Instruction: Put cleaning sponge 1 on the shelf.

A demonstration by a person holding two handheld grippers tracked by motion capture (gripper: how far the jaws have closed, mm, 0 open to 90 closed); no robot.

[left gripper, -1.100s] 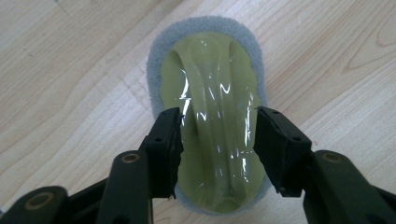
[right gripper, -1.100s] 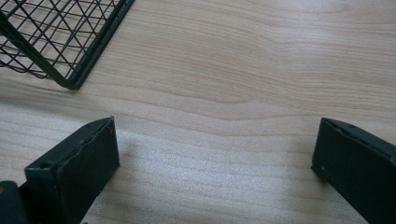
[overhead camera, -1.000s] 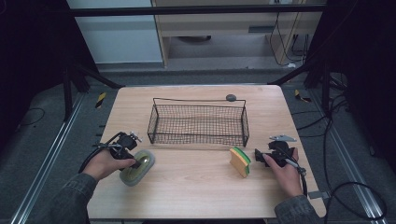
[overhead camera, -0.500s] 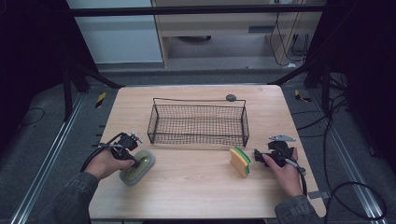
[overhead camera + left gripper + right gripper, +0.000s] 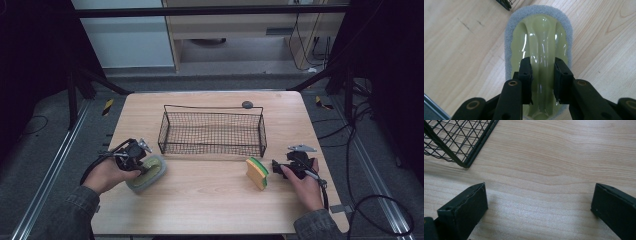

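- wooden table (image 5: 210,200), light grain, viewed from above; dark floor and cables around it.
- black wire basket (image 5: 212,133) at table centre, toward the far side; nothing visible inside it.
- small dark round object (image 5: 247,104) on the far table edge, just behind the basket; too small to identify.
- left gripper (image 5: 542,72) held in the left hand (image 5: 107,174) at the table's near-left, just in front of the basket's left corner.
- jaws of left gripper clamped on the raised central ridge of a grey-rimmed scrubber pad (image 5: 539,40) with a glossy pale green top; ridge pinched between the two black pads.
- scrubber pad lying flat on the table in the left gripper view; basket corner just visible beyond its far end.
- in the high view, same scrubber pad (image 5: 148,172) seen beside the left hand, resting on the table.
- right gripper (image 5: 539,202) held in the right hand (image 5: 304,182) at the table's near-right; jaws spread wide apart, bare wood between them, nothing held.
- yellow sponge (image 5: 257,173) with green scouring face, standing on edge, just left of the right gripper's tips; contact not determinable.
- basket corner (image 5: 456,140) at upper left of the right gripper view, apart from the jaws.
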